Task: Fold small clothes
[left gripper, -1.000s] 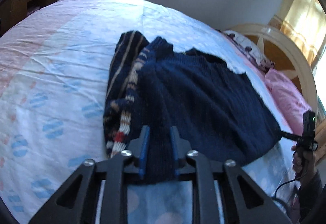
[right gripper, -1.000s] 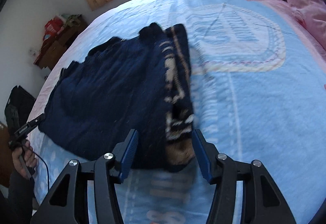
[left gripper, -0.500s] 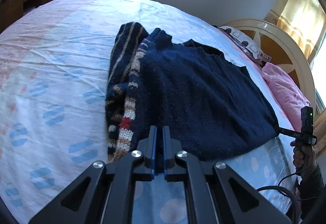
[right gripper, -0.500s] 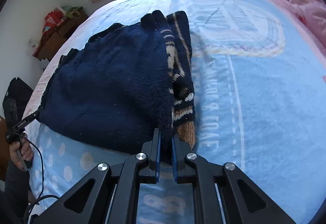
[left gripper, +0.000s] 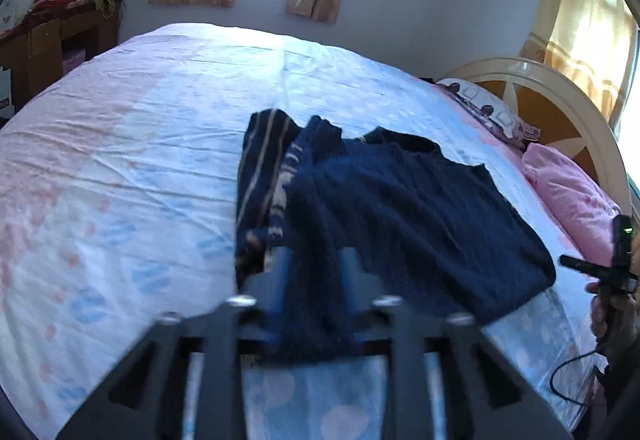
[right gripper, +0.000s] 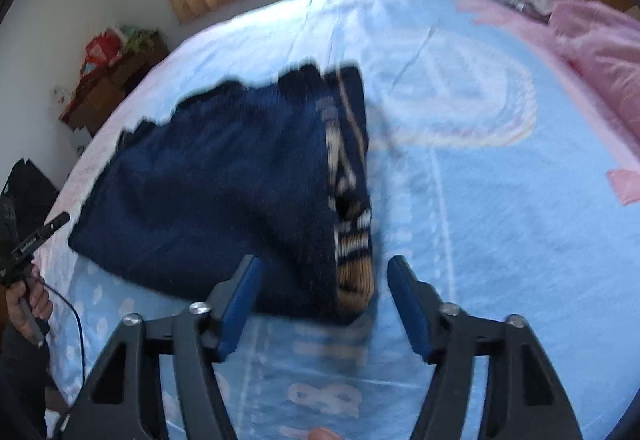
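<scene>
A navy knitted sweater [left gripper: 408, 212] with tan and white striped sleeves lies folded on the bed; it also shows in the right wrist view [right gripper: 224, 184]. My left gripper [left gripper: 316, 268] is open, its jaws apart on either side of the sweater's near edge, which lies between them. My right gripper [right gripper: 324, 280] is open wide, with the sweater's near corner and the striped cuff [right gripper: 354, 268] lying between the jaws, not pinched. Both views are motion-blurred.
The bed sheet [left gripper: 120, 168] is pale blue and pink with dots. A pink pillow [left gripper: 572, 200] and a round headboard [left gripper: 552, 100] lie at one end. A wooden cabinet [left gripper: 44, 48] stands by the wall. The other hand-held gripper [left gripper: 616, 260] shows at the right edge.
Both grippers were shut on the sweater's near edge half a second ago; both have now opened and let it go. The sweater's near edge has dropped onto the bed.
</scene>
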